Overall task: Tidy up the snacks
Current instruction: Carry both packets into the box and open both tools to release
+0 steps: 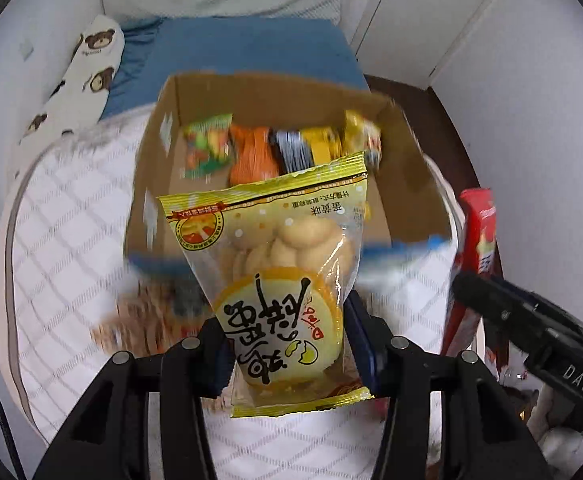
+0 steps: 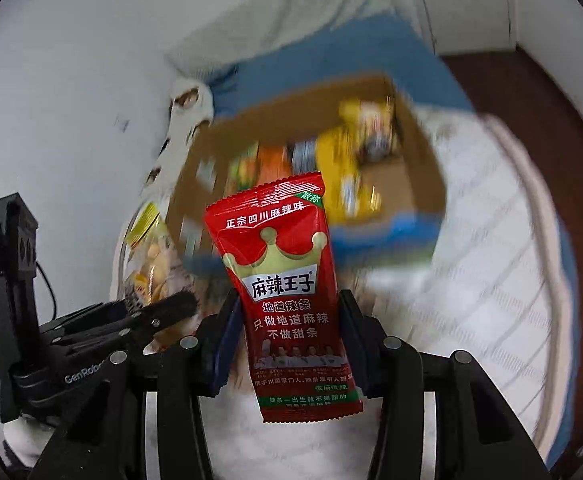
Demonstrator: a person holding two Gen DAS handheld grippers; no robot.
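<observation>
The left gripper [image 1: 287, 344] is clenched on a yellow biscuit packet [image 1: 279, 280], its blue pads pressing the lower half from both sides. The packet stands with its long axis running toward 12 o'clock, top edge leaning over the near wall of the cardboard box [image 1: 275, 92]. The box sits on a white quilt [image 1: 63, 240], dead ahead at 12 o'clock, and already holds a row of about 5 small packets [image 1: 275, 148] along its far side (blur makes the count uncertain).

The right gripper [image 2: 291, 340] is likewise clamped on a red spicy-strip packet [image 2: 287, 280], held by its lower half, long axis also pointing to 12 o'clock. From the right wrist view the box [image 2: 419, 148] lies toward 1 o'clock, and the front floor of it looks free.

Both hands appear about equally near the box. I judge the next move as carrying each packet forward over the near wall and letting go, keeping the 2 packets side by side so they do not collide.
</observation>
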